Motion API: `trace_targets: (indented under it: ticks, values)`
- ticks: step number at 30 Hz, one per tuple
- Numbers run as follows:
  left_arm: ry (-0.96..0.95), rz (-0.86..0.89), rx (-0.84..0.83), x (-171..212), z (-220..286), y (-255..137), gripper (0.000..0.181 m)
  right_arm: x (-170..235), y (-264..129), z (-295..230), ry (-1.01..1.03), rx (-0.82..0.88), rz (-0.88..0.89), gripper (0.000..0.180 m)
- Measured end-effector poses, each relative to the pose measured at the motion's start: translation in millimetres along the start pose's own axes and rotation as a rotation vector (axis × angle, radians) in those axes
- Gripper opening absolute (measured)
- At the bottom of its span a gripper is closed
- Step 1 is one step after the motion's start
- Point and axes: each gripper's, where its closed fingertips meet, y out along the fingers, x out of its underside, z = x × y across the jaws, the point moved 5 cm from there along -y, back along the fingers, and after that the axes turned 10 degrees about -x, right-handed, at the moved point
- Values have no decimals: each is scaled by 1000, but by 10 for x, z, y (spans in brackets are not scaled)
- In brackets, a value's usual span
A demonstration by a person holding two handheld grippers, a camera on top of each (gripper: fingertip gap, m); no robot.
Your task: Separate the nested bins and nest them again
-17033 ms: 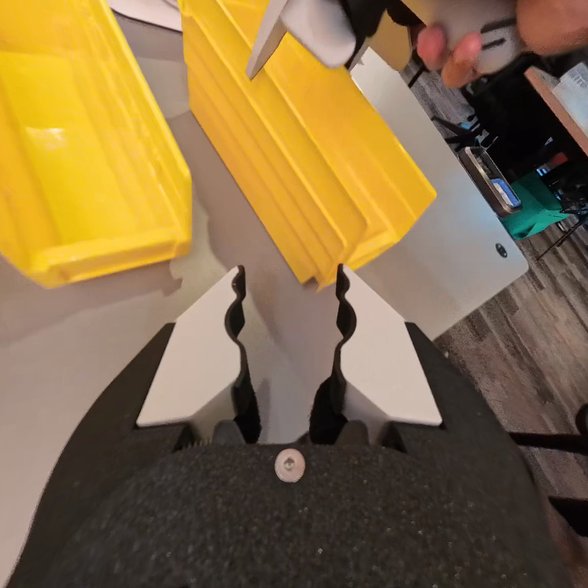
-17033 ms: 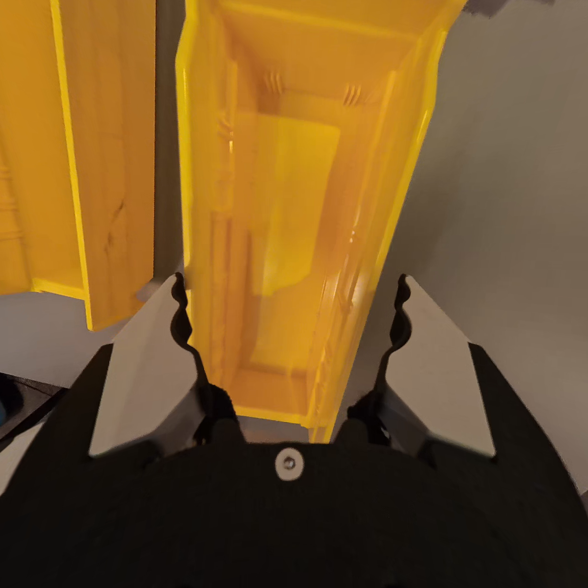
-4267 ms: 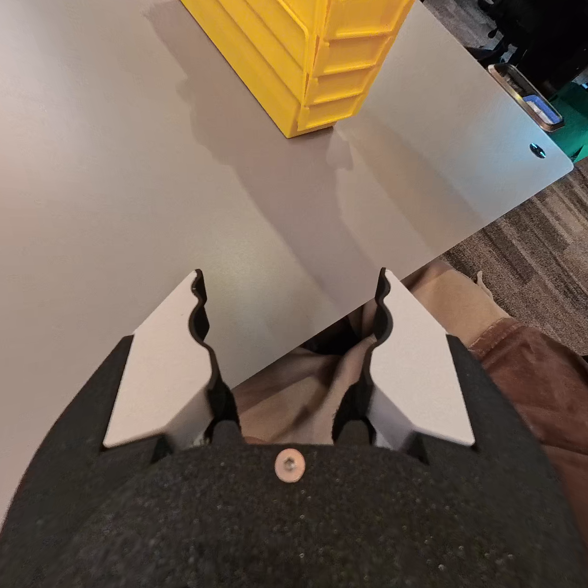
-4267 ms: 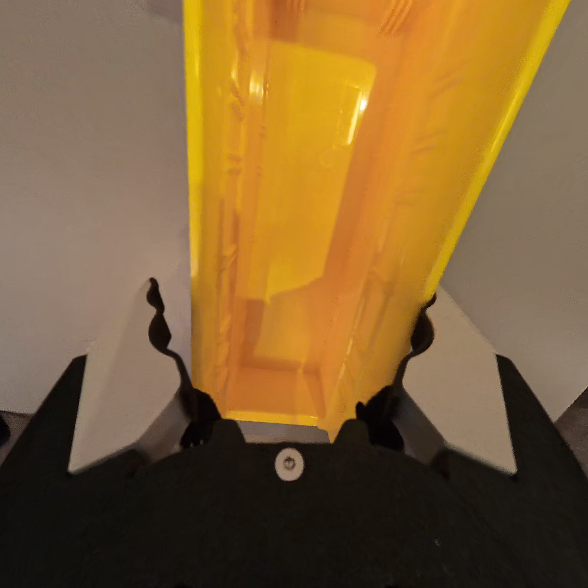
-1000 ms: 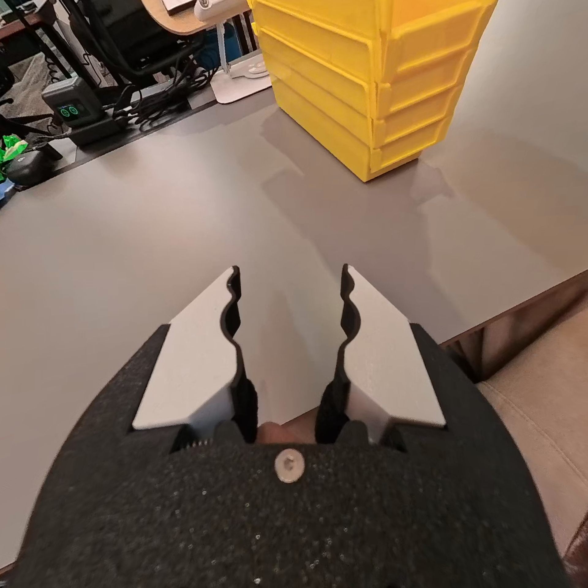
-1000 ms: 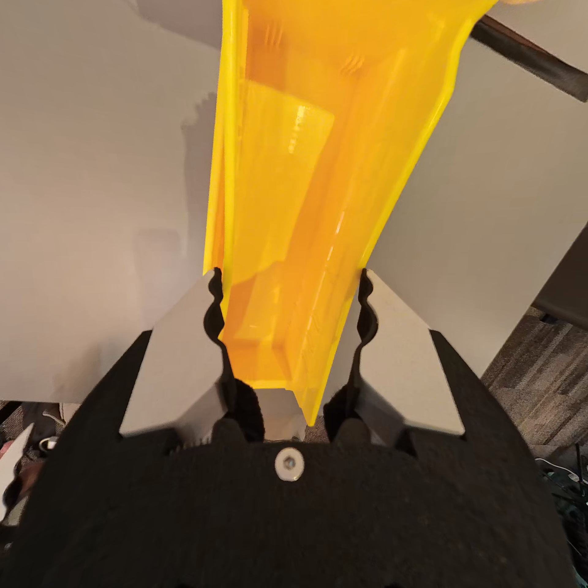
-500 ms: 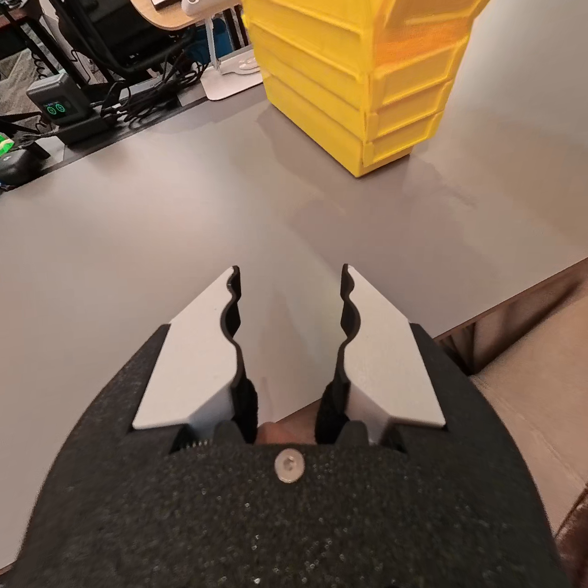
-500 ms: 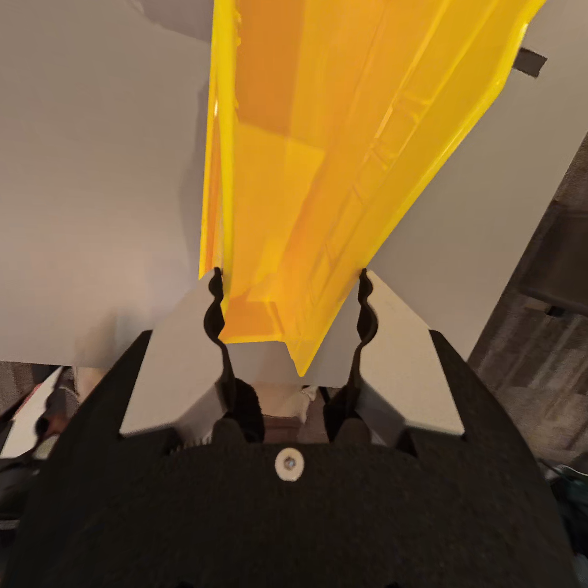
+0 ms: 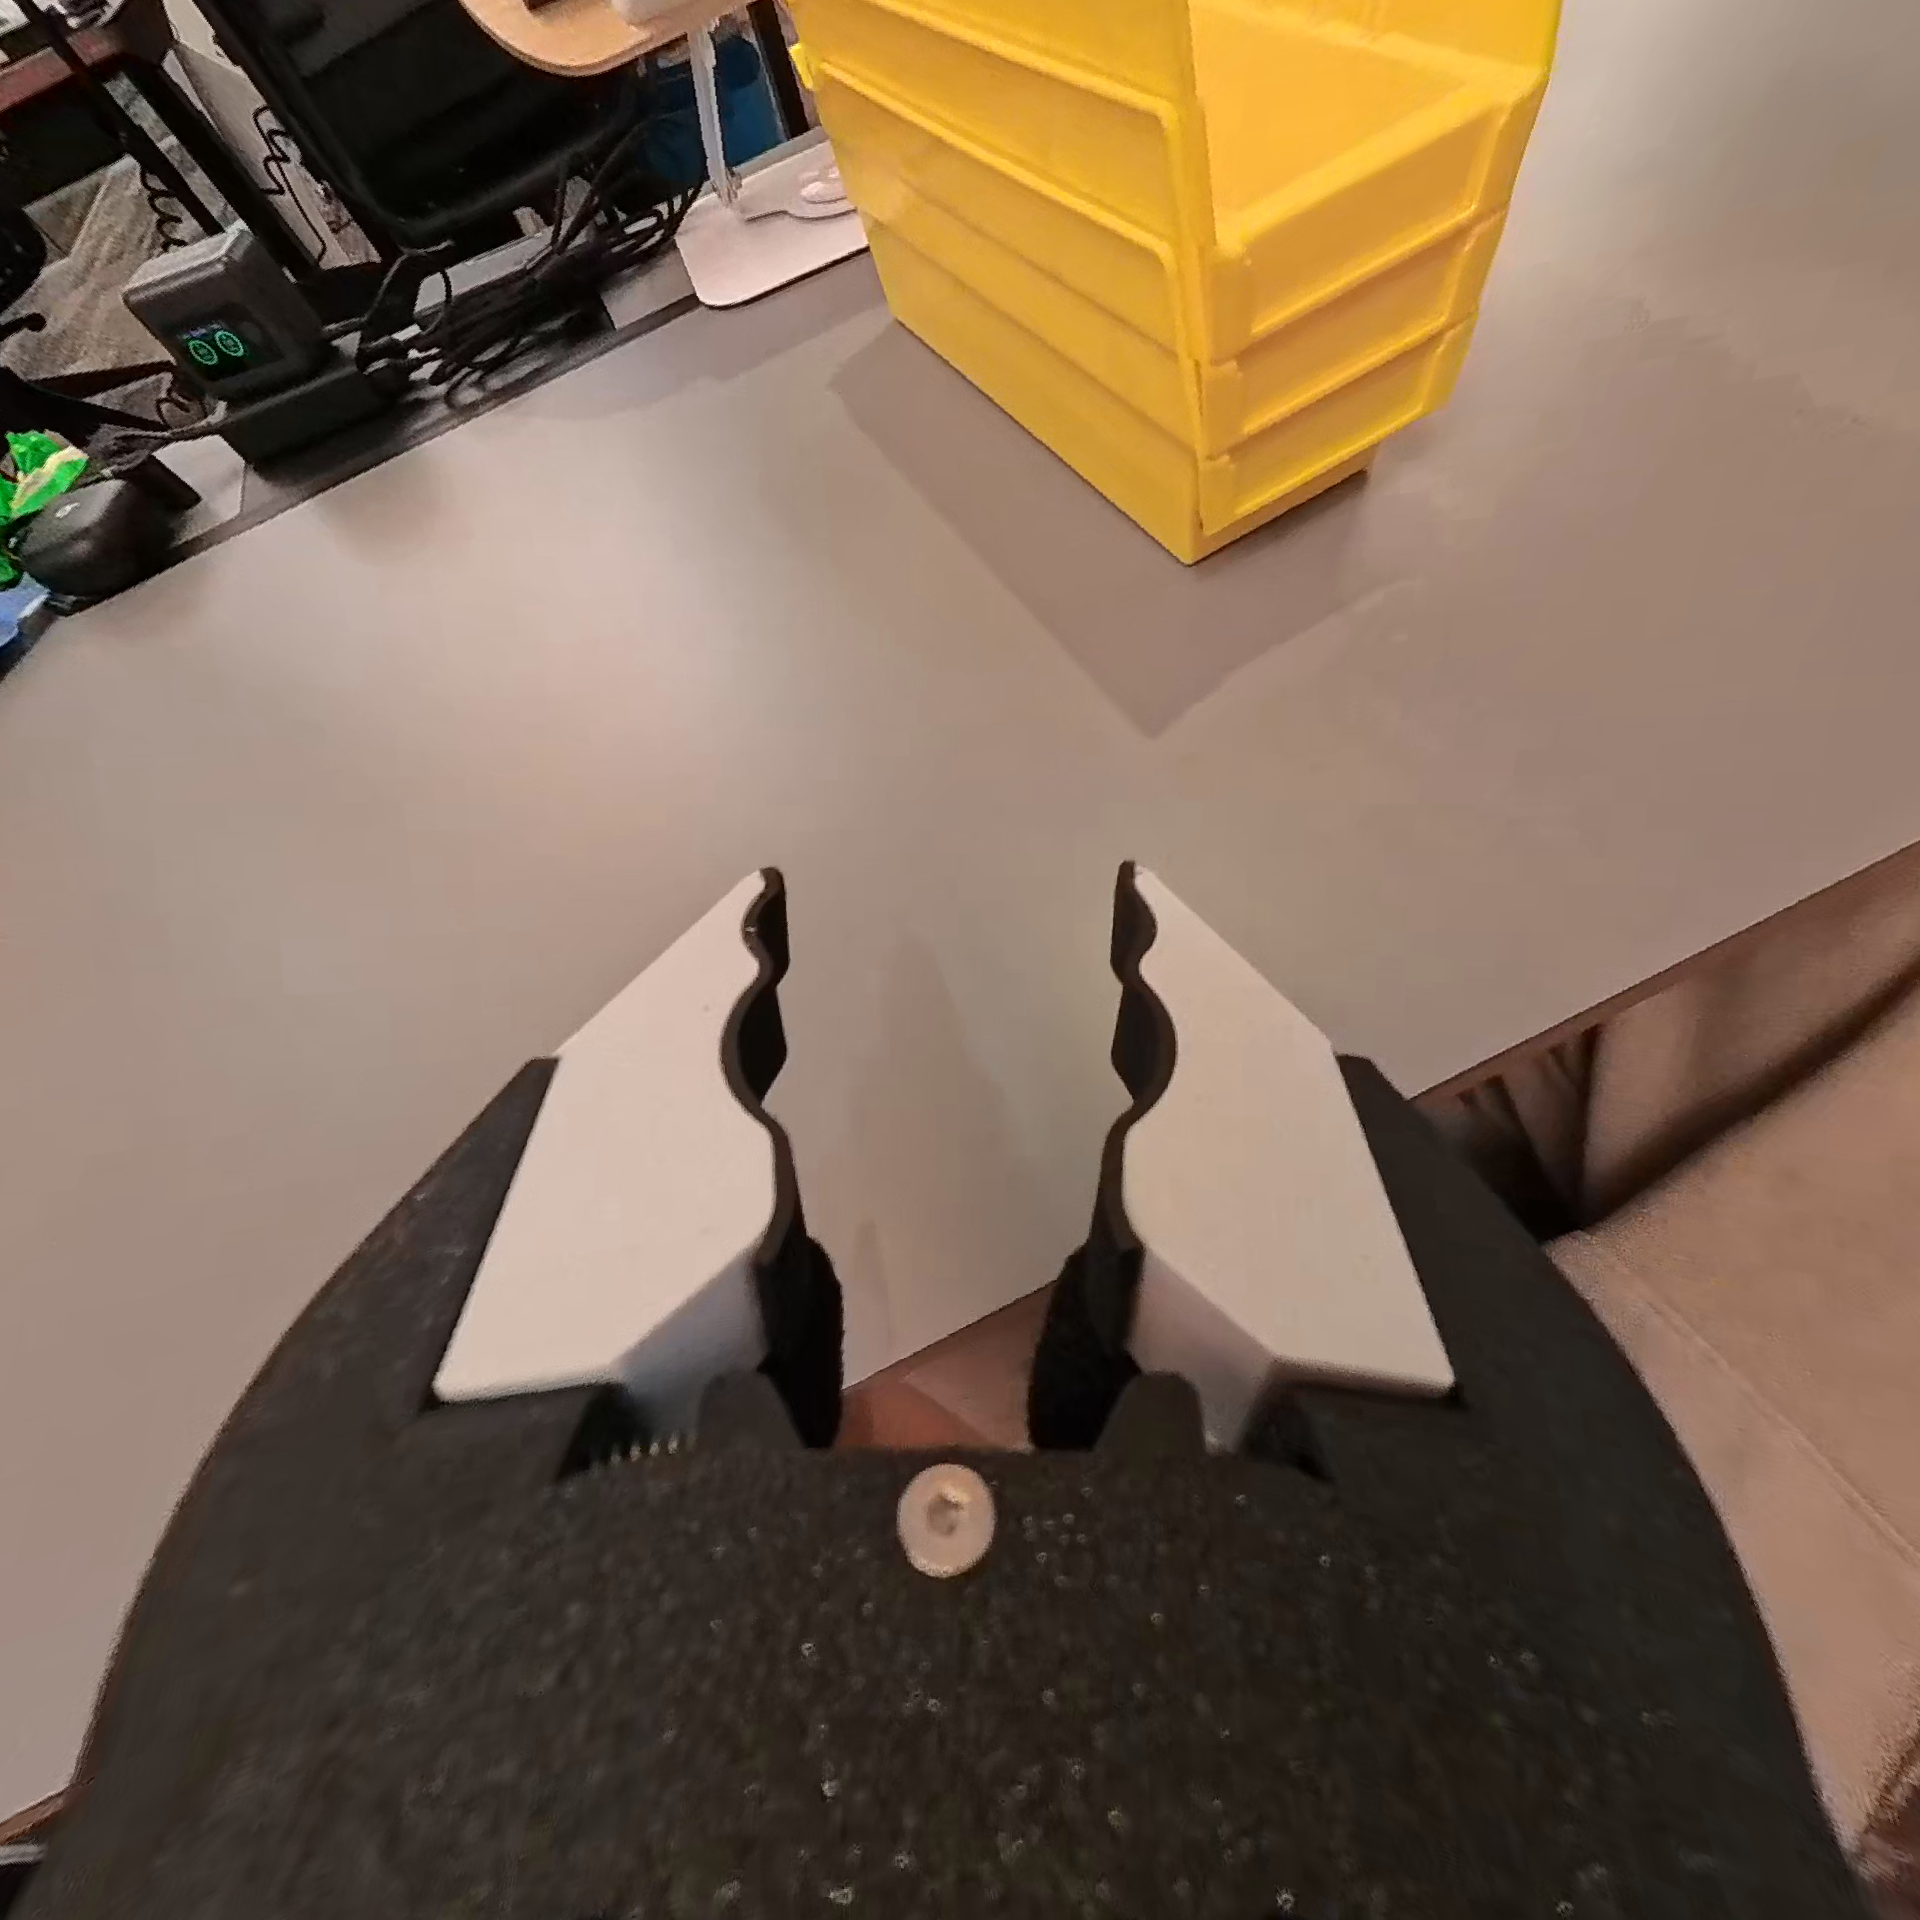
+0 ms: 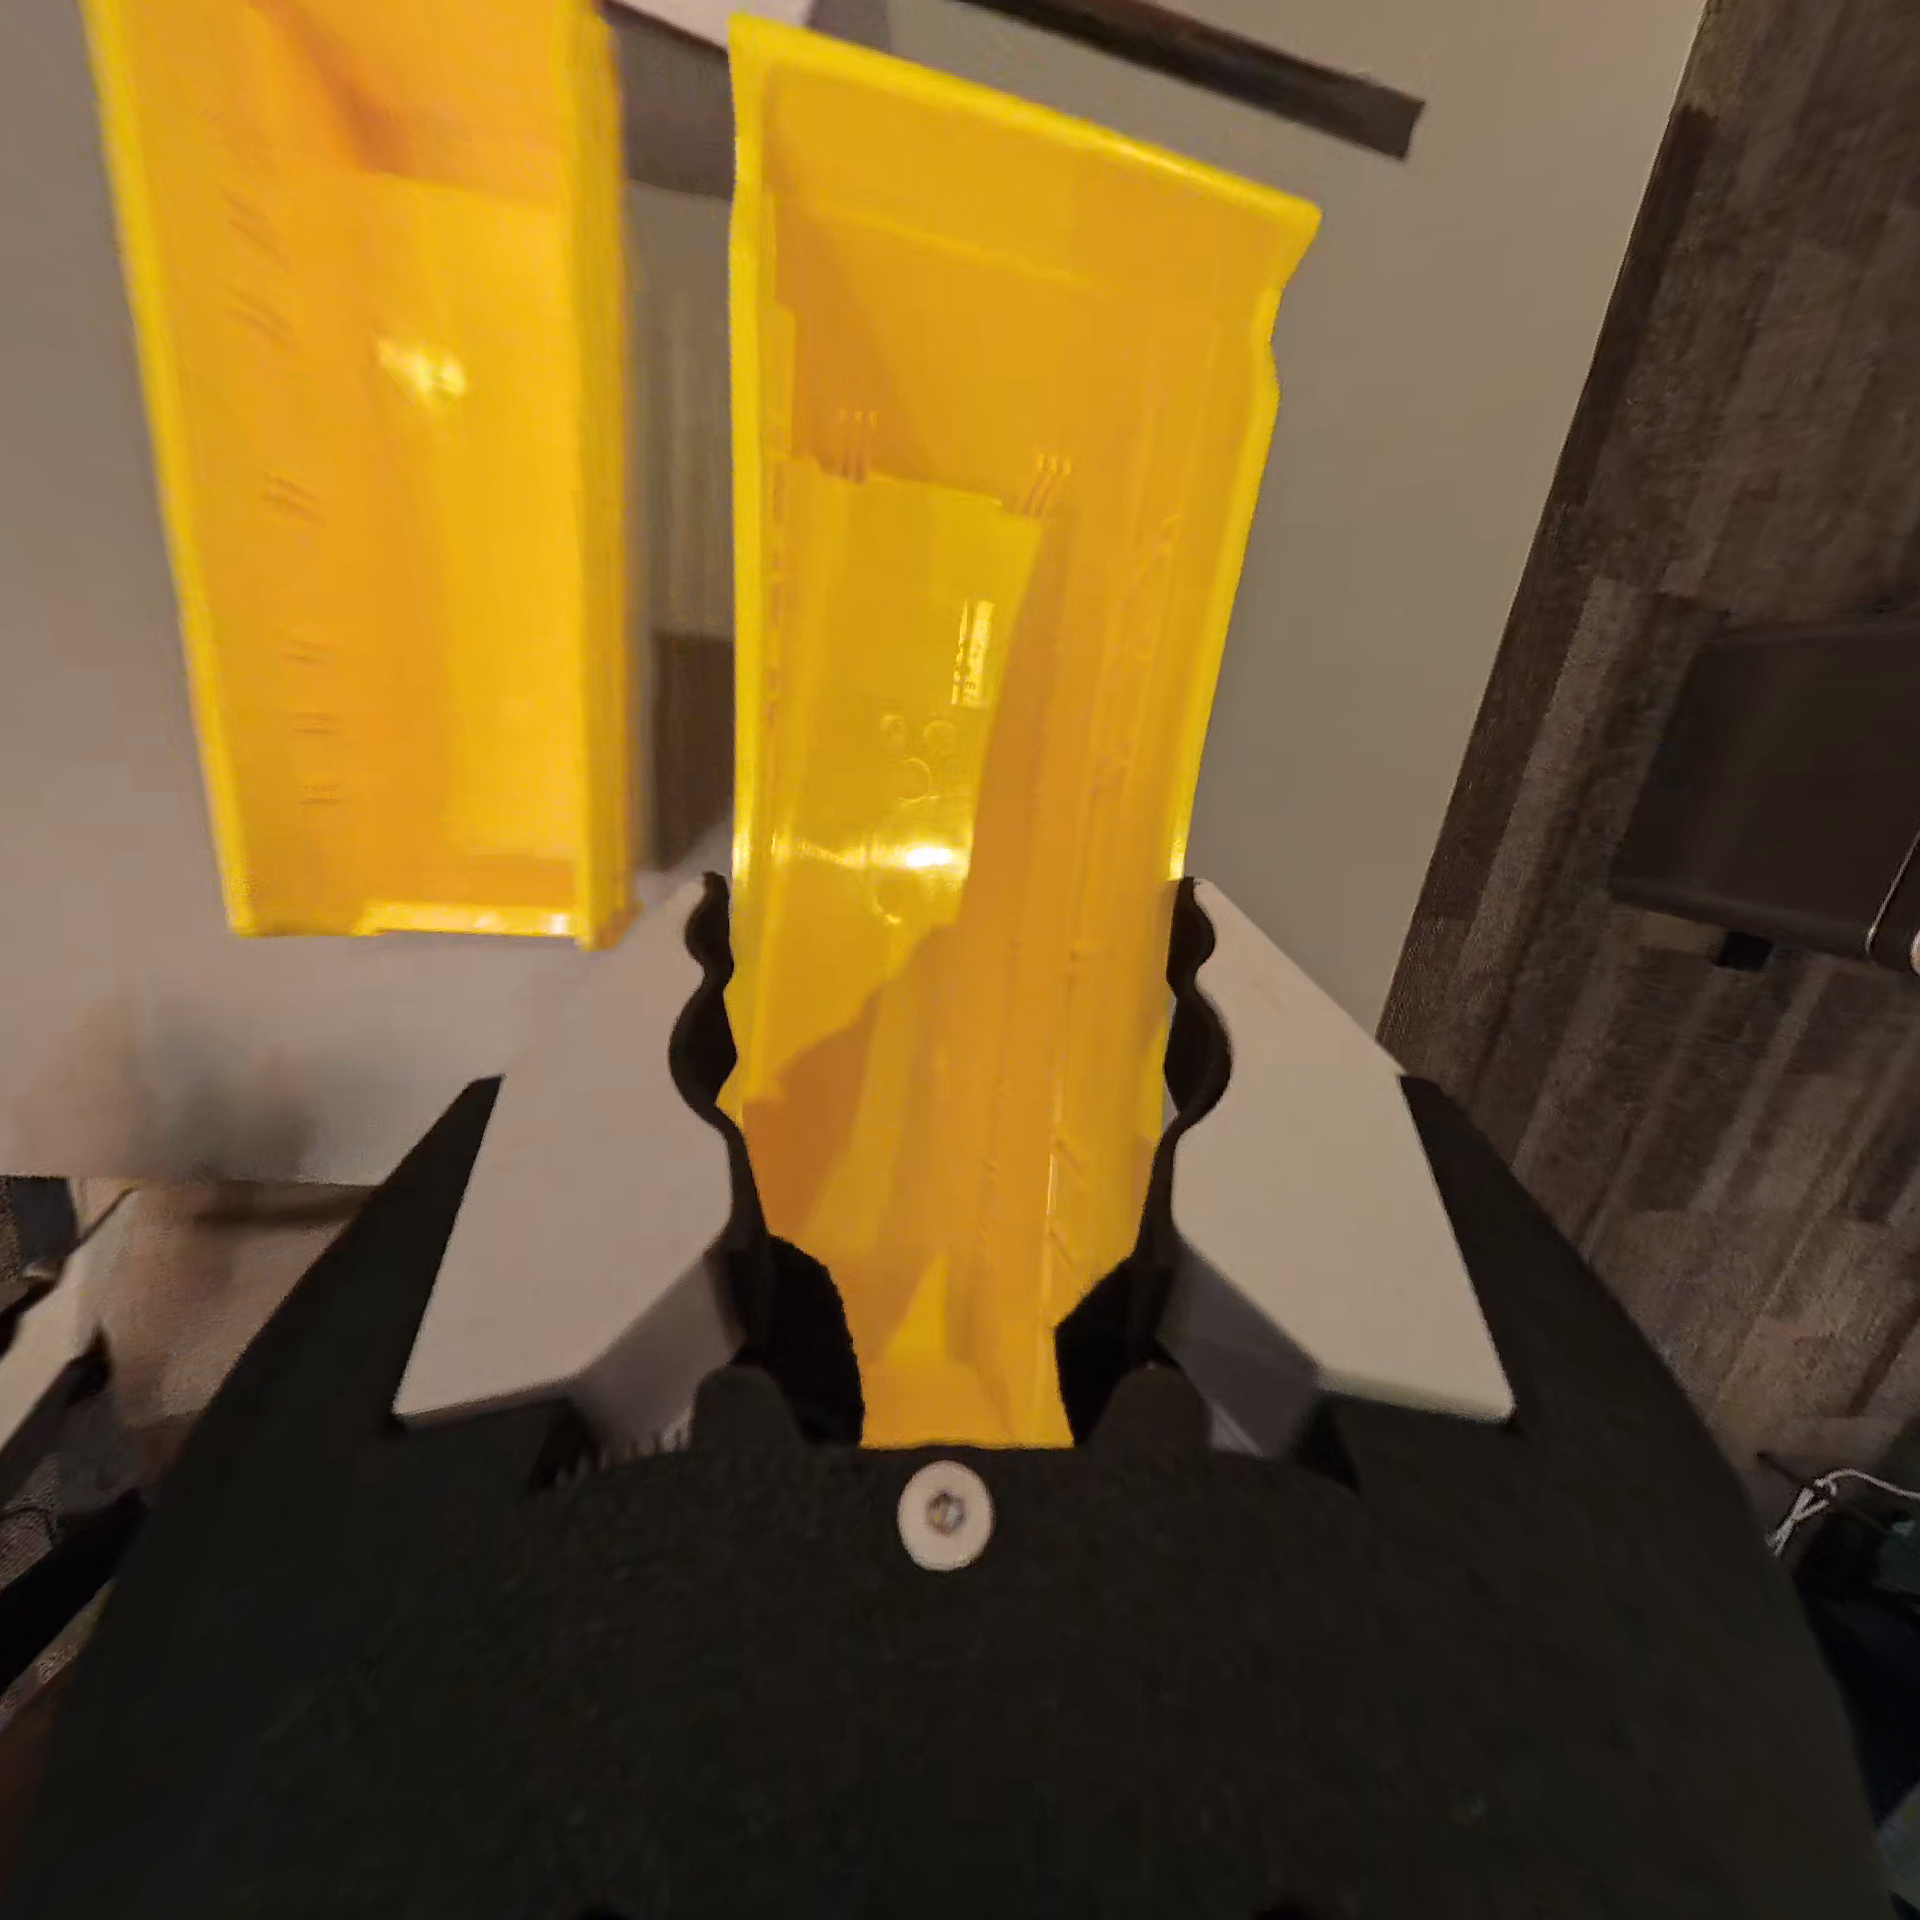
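My right tongs (image 10: 951,1049) clamp yellow bin (image 10: 997,644) across narrow end; looks light, stiff, slick plastic; left tongs (image 9: 948,997) released, empty

legible text: none can be made out | yellow bin (image 10: 997,665): moulded marks are seen on the inner floor, too blurred to be read | dark device (image 9: 218,322) beyond the bench (image 9: 520,727): two green lit symbols are shown, too small to be read
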Motion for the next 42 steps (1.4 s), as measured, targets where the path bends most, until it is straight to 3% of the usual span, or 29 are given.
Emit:
trace_targets:
  ticks: [12, 13, 16, 18, 20, 21, 25, 29, 35, 39, 42]
  values:
    - [42, -37, -26, 70, -25, 110, 61, 66, 1552, 881, 39, 13, -87, 87]
    - [43, -41, -26, 78, -26, 118, 61, 5, 1622, 788, 17, -100, -49, 10]
    - [35, -44, -25, 83, -37, 112, 61, -173, 1674, 969, -20, 59, 65, 0]
    - [26, -37, -28, 78, -54, 95, 61, -218, 1714, 1022, -96, 119, 38, 15]
    - [20, -40, -27, 89, -68, 90, 61, -253, 1637, 1093, -172, 166, 72, 11]
    - [18, -44, -27, 99, -75, 91, 61, -234, 1612, 1111, -162, 141, 83, 20]
    - [9, -51, -24, 108, -93, 107, 61, -163, 1556, 1189, 7, -117, 176, 52]
    - [19, -72, -9, 119, -39, 133, 61, -82, 1684, 1154, 99, -292, 187, 104]
    - [54, -63, -1, 72, 51, 179, 61, -374, 1507, 141, -56, -404, 261, 128]
    - [73, -58, 2, 69, 78, 172, 61, -563, 1432, -744, -116, -446, 178, 140]
    - [80, -54, -8, 85, 52, 148, 61, -651, 1573, -1051, -72, -384, 100, 141]
